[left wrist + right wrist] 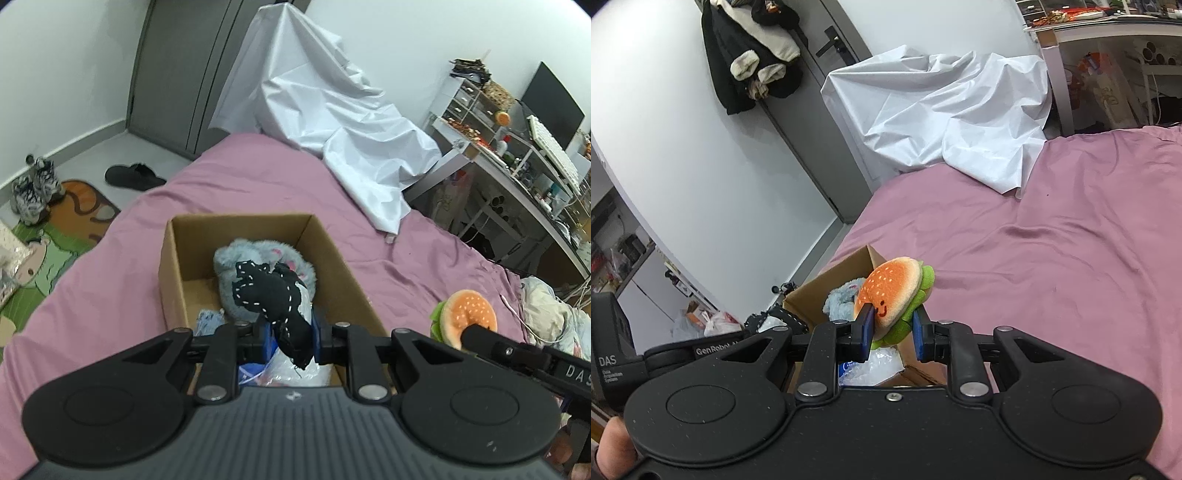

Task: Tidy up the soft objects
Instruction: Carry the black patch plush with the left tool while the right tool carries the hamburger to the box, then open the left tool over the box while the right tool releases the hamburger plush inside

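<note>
Soft toys are nearly home — our left tongs (290, 341) pinch a black stitched toy (271, 295) over the cardboard box (173, 266) on the bed (258, 173), our right tongs (891, 334) squeeze the burger plush (892, 291) beside it, so we should lower well inside before letting go.

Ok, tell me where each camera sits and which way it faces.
Left wrist: on the left tool, looking down into the cardboard box on the pink bed; it grips a black soft toy; right tool intrudes.
Right wrist: on the right tool, facing the box and the wall; it grips a burger plush; a finger shows.
Shared: box, bed, burger plush, white sheet.
</note>
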Demonstrator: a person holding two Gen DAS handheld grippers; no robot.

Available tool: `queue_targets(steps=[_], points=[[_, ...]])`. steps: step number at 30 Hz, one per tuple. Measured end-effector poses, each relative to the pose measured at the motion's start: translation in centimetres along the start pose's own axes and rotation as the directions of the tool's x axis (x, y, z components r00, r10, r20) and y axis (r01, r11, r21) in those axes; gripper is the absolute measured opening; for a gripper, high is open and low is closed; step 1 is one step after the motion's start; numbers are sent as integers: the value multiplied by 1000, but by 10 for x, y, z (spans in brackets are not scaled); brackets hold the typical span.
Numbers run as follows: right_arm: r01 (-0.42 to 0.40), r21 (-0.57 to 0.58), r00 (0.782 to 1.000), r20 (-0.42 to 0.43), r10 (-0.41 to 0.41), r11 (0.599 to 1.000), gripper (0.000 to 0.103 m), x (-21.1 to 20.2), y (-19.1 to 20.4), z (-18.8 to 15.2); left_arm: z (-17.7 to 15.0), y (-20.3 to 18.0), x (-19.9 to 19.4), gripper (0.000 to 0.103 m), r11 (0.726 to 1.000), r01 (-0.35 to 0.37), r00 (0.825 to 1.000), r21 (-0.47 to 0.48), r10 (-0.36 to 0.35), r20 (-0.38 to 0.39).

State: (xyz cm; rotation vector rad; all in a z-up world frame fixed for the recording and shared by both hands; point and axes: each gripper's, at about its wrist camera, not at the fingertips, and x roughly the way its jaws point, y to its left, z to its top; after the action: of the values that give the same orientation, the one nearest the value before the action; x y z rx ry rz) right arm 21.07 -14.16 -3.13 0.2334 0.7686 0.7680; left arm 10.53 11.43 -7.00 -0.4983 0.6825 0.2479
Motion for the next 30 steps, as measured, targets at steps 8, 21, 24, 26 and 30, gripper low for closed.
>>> queue_targets(steps=[8, 21, 24, 26, 30], points=[[-10, -33, 1000, -15, 9, 999, 22, 12, 11, -1, -12, 7, 10, 29, 1000, -17, 999, -8, 17, -38], [-30, -69, 999, -42, 27, 997, 29, 29, 29, 0, -9, 2, -7, 75, 997, -69, 997, 16, 69, 23], [-30, -53, 999, -44, 28, 998, 31, 28, 27, -1, -9, 3, -9, 78, 996, -86, 996, 23, 85, 30], [-32, -46, 999, -45, 30, 998, 34, 25, 24, -2, -9, 3, -10, 80, 995, -92, 995, 29, 91, 32], [-22, -24, 999, -36, 21, 999, 39, 17, 15, -2, -8, 3, -12, 83, 994, -107, 994, 34, 106, 32]])
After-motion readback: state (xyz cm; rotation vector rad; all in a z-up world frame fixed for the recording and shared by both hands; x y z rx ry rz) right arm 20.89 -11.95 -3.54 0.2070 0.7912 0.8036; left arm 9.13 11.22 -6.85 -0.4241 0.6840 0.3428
